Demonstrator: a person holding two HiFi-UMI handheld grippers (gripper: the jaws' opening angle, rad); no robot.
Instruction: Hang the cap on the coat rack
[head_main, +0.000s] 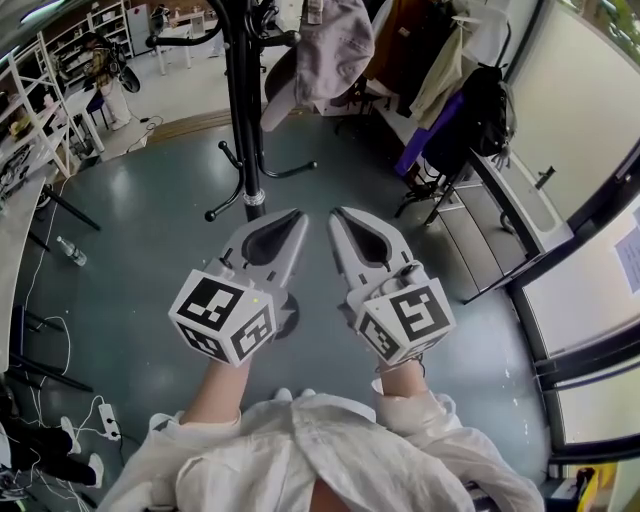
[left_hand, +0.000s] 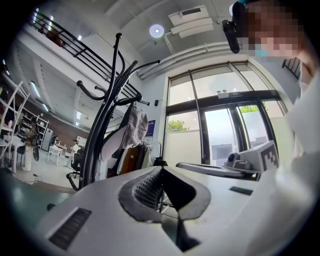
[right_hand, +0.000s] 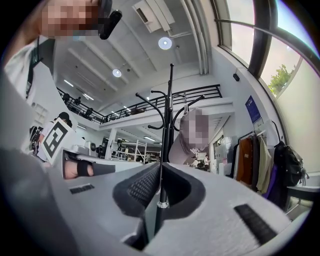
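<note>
Over the grey floor (head_main: 140, 240), cap (head_main: 335, 50) hangs on coat rack (head_main: 240, 120), left hand-held gripper (head_main: 295, 218) and right hand-held gripper (head_main: 340, 216) clenched empty; bumping the rack could dislodge it.

My head camera looks steeply down, close over my left tool (head_main: 296, 215) and right tool (head_main: 338, 213), onto the grey floor (head_main: 150, 230). Each tool's camera sits low, facing up along its own jaws. All three share the tall black metal coat rack (head_main: 240, 100).
</note>
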